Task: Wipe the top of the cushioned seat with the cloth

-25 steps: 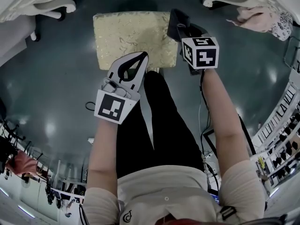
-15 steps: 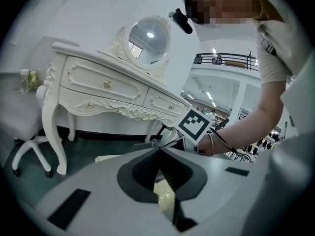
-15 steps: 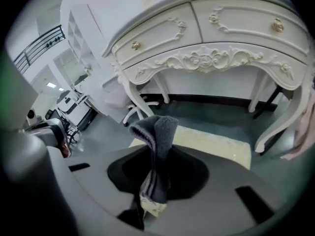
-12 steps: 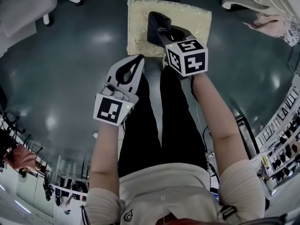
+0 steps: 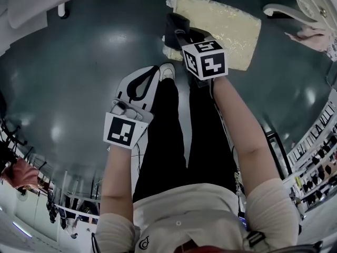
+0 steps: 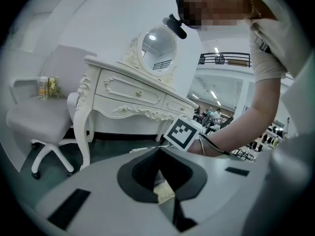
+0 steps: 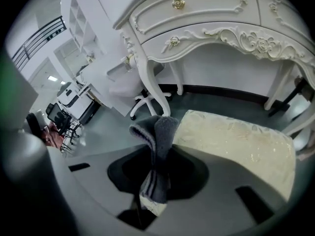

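Clamping a folded grey cloth (image 7: 160,132) between its closed jaws, the right gripper (image 7: 156,175) hangs over the near left corner of the cushioned seat (image 7: 236,141). A rounded loop of the cloth stands out past the jaw tips, and a striped end hangs down behind them. Whether the cloth touches the seat cannot be told. The seat's pale, patterned top spreads ahead and to the right of this gripper, and a small patch of it shows below the jaws.

The left gripper (image 5: 151,74) is held left of the right one and nearer the person, beside a black-trousered leg and well apart from the seat, over the dark floor (image 5: 68,78). Its jaws are pressed together with nothing between them. A white shoe (image 5: 167,71) sits just right of its tips.

Beyond the seat, ahead of the right gripper, stands a white dressing table (image 7: 206,14) with carved legs and drawers. A white office chair (image 7: 140,90) stands to the left of it. Ahead of the left gripper, a round mirror (image 6: 158,45) rises from the dressing table's top.
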A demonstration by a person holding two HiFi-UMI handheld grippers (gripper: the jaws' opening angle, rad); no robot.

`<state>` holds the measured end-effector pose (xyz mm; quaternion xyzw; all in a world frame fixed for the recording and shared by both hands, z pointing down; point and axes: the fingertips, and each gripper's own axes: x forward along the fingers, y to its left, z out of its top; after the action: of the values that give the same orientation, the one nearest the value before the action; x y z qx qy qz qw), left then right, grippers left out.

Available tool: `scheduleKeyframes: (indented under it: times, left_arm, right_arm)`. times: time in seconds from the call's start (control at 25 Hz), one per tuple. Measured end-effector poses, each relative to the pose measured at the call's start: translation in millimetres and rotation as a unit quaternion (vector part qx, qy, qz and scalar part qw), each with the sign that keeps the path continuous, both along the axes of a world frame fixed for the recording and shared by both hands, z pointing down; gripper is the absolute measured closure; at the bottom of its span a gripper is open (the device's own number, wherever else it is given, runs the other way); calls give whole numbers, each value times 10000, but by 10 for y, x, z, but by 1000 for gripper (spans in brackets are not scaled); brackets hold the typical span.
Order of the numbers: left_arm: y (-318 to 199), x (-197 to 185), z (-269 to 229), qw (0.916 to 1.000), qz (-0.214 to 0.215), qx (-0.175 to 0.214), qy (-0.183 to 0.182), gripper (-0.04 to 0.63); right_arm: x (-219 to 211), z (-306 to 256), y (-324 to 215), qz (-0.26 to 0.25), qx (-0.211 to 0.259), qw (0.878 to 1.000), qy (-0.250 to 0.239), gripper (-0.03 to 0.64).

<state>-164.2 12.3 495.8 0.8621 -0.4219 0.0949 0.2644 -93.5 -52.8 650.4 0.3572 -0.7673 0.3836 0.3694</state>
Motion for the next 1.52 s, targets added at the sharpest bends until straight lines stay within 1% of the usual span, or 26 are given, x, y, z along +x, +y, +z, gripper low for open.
scheduleKeyframes:
  times: [0.2, 0.4, 0.52, 0.68, 0.96, 1.52]
  left_arm:
    - [19, -44, 105, 9999, 104, -61, 0, 581]
    - [-12, 106, 192, 9996, 256, -124, 27, 581]
    - [-40, 278, 215, 9993, 370, -108, 33, 581]
    - [-123, 532, 227, 9990, 412, -113, 115, 581]
    - [-111, 1004, 223, 9976, 680, -90, 68, 581]
    - [-92, 1947, 204, 9967, 806, -67, 108, 581]
  right_arm:
    - [32, 166, 24, 116, -153, 9997, 119, 532]
    - [251, 198, -20, 260, -220, 9993, 171, 531]
    - [431, 198, -22, 307, -250, 9990, 189, 531]
    - [700, 223, -28, 329, -279, 9988, 237, 529]
    - [1221, 244, -3, 429, -313, 9984, 186, 528]
    - [2259, 262, 60, 474, -297, 9980, 306, 523]
